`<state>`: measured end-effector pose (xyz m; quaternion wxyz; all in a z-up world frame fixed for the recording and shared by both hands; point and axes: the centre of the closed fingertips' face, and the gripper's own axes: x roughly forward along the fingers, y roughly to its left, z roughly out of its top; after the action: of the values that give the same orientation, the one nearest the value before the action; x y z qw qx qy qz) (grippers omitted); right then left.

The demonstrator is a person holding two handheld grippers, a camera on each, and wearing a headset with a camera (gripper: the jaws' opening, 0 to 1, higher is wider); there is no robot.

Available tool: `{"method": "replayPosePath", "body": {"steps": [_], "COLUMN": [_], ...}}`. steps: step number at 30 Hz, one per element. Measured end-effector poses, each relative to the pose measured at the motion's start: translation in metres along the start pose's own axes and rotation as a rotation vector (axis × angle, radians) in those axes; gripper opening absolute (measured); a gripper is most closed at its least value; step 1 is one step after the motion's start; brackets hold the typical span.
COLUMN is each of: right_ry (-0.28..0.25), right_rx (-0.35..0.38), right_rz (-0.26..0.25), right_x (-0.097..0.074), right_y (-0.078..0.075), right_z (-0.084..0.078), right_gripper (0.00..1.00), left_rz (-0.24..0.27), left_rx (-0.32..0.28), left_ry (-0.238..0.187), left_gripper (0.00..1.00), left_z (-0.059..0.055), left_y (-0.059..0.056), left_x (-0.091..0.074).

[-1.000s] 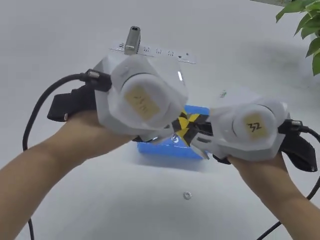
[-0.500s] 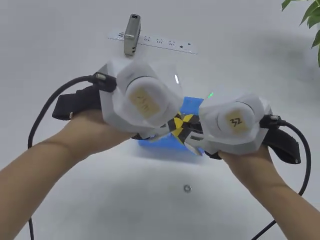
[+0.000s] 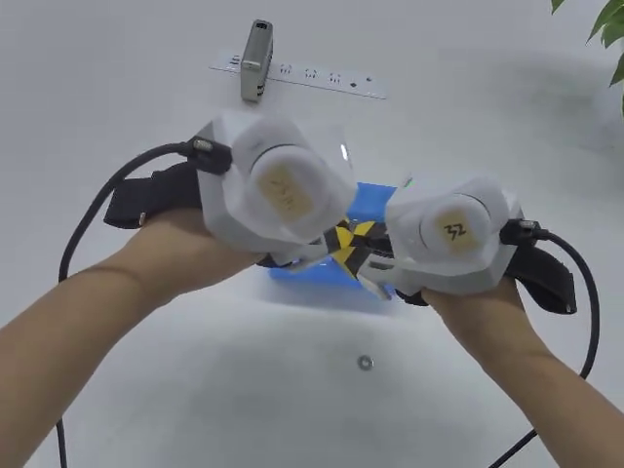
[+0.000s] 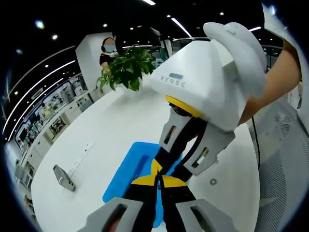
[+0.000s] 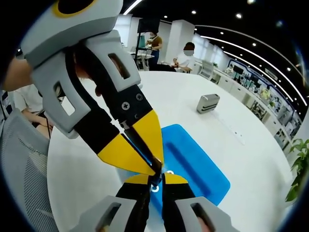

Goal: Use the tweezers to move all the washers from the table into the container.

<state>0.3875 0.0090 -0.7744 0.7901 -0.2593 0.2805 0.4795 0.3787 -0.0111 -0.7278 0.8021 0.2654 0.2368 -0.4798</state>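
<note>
Over the middle of the white desk (image 3: 273, 409), we hold both grippers nose to nose above the flat blue rectangular container (image 5: 203, 169). The left gripper (image 5: 157, 166) has its yellow-tipped jaws clamped on the thin dark metal tweezers (image 5: 141, 147), whose point reaches down toward the blue surface. The right gripper (image 5: 155, 183) has its jaws drawn together to a bare slit right at that point; whether they pinch the tweezers too we cannot tell.

One small silver metal washer (image 3: 365, 363) lies flat on the bare desk, on our side of the container's near edge and apart from it. We judge it light, stiff and slippery (a thin ring lying flush gives the tips little to bite on). The best hold is likely across the band, one tip through the hole and one outside the rim, with gentle pressure lest it flick away.

The container is shallow. In the right gripper view, a small pale ring or two seem to rest on the blue just beside the jaw tips, though they are too small for us to call washers with certainty. The rest of the blue floor that shows is bare.
</note>
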Motion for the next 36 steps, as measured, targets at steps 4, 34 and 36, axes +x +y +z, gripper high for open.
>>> {"method": "replayPosePath", "body": {"steps": [4,34,36], "right_ry": [-0.004,-0.116,-0.113], "right_rx": [-0.017,0.057,0.067], "right_rz": [-0.015,-0.100,-0.096], "right_x": [-0.004,-0.078,-0.077], "right_y": [0.000,0.040,0.044], "right_z": [0.002,0.017,0.014], "right_gripper": [0.05,0.06,0.06], "left_rz": [0.004,-0.029,-0.039], "left_rx": [0.012,0.102,0.100], "left_ry": [-0.006,-0.066,-0.060], "left_gripper": [0.00,0.00,0.00], "left_z": [0.003,0.046,0.044], "left_y": [-0.003,-0.061,-0.064], "left_x": [-0.004,-0.055,-0.054]}}
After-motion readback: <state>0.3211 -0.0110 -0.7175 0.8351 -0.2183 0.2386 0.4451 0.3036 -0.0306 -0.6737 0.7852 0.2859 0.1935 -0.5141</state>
